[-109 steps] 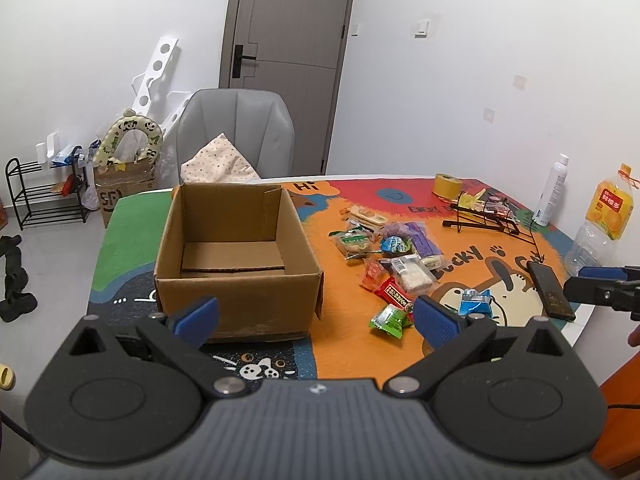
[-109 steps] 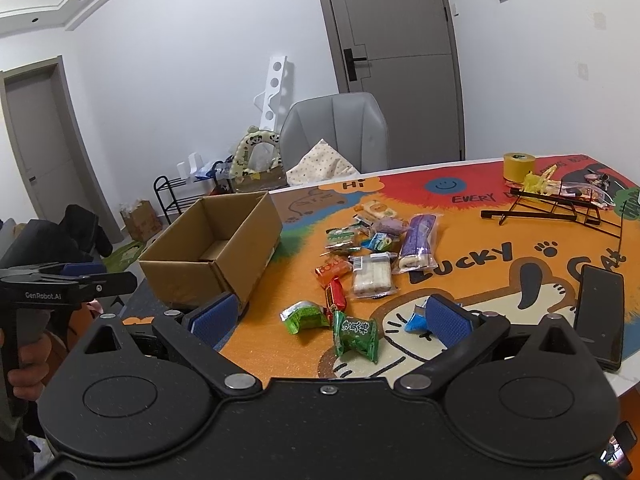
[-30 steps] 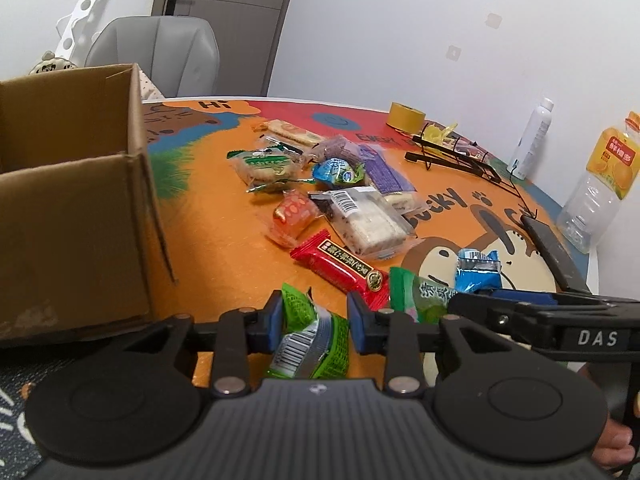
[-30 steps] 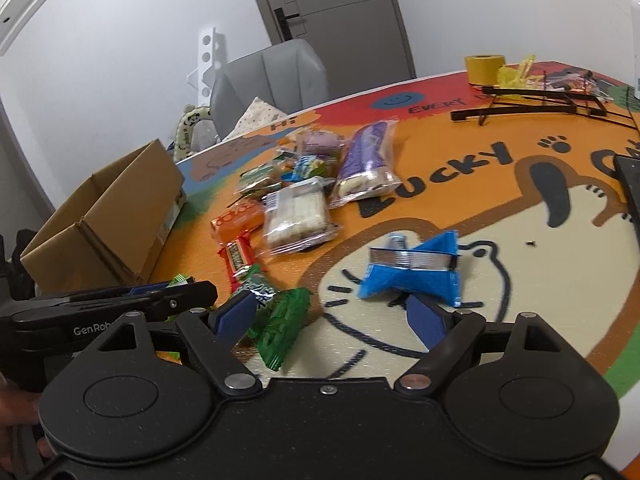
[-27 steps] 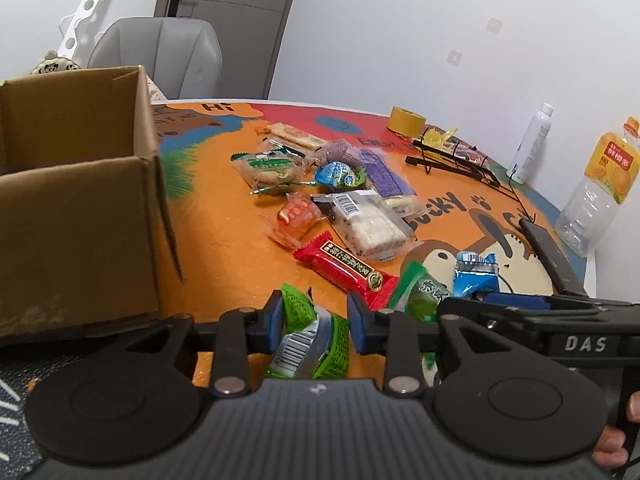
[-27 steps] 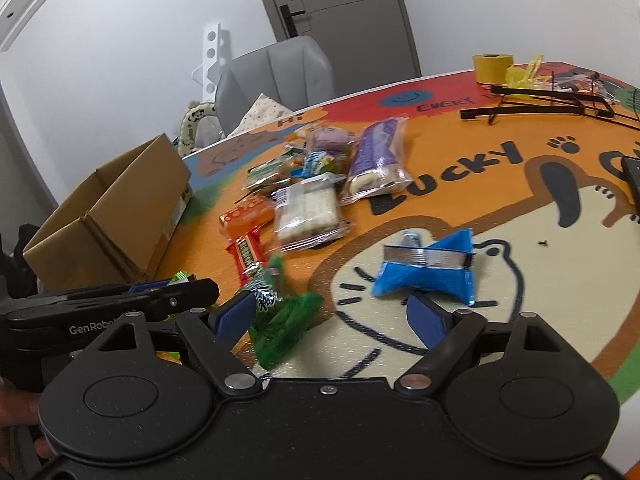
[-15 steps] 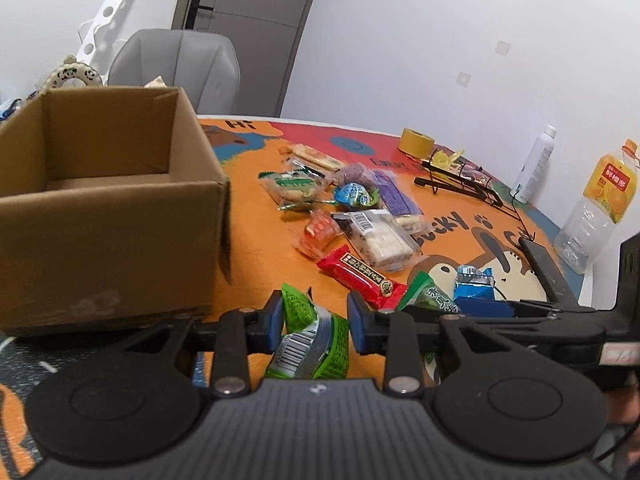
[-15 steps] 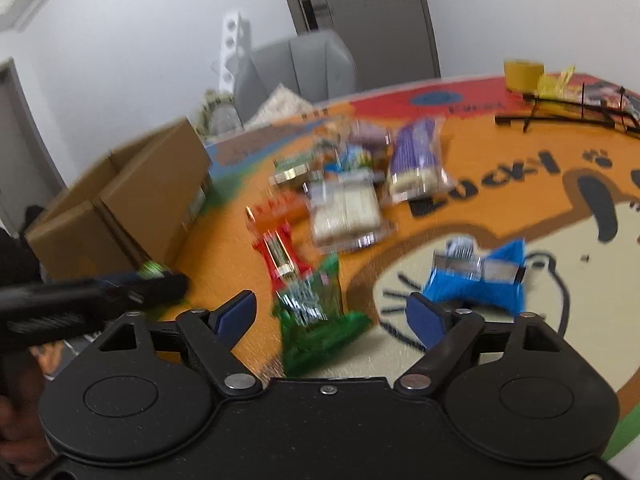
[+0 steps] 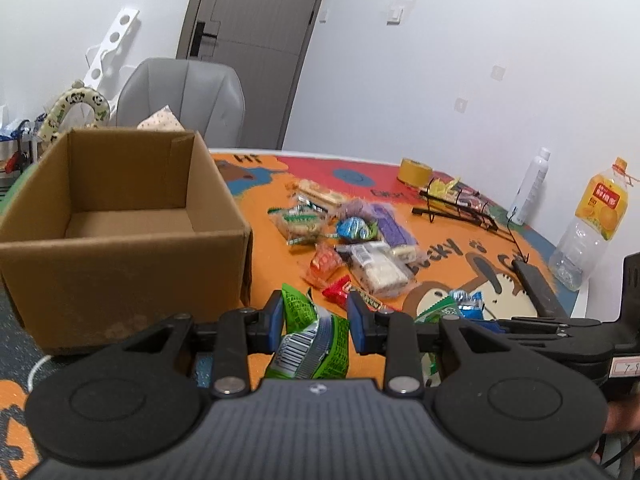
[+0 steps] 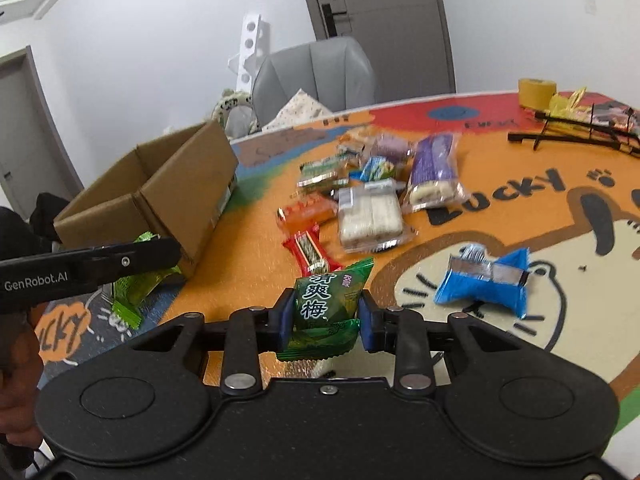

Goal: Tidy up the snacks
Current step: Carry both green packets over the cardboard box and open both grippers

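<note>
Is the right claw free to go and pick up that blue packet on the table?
Probably not: the right claw is shut on a green plum packet. The blue packet lies unobstructed.

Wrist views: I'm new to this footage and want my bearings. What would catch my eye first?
Each gripper is shut on a green snack packet: the left gripper on a light green packet, the right gripper on a dark green packet. An open cardboard box stands at the left on the colourful cartoon table mat, and a loose heap of snacks lies mid-table to its right.
</note>
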A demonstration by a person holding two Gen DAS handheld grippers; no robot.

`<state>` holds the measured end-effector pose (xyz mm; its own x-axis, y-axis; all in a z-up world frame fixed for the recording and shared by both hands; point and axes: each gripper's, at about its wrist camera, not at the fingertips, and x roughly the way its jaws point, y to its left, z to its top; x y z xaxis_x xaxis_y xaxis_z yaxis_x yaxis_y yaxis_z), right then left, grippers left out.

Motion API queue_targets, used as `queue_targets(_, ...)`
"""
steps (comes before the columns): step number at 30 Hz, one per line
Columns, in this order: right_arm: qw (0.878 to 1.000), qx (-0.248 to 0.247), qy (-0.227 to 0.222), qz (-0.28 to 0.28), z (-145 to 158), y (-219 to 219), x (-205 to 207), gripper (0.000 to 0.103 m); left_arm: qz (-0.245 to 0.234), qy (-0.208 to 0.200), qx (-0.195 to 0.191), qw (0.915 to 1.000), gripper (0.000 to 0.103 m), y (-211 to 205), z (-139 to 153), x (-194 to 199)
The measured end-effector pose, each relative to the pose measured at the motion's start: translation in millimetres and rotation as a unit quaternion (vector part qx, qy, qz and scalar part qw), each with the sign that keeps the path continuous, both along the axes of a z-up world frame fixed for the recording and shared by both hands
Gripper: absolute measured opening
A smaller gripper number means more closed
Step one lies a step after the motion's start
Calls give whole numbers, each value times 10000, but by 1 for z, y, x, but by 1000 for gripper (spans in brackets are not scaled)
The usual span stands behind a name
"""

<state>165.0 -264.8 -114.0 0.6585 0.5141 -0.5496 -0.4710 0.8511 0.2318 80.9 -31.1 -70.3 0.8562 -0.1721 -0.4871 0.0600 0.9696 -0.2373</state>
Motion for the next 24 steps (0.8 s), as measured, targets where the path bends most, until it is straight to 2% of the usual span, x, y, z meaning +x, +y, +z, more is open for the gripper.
queue_targets(20,9982,228,-480,283,49,16,-2,30,438,-647,127,9969,32,30,46,-18)
queue_targets(24,9974,427,-412,397,57,22,2,30,565,-742,147,9955,32,41,52,-17)
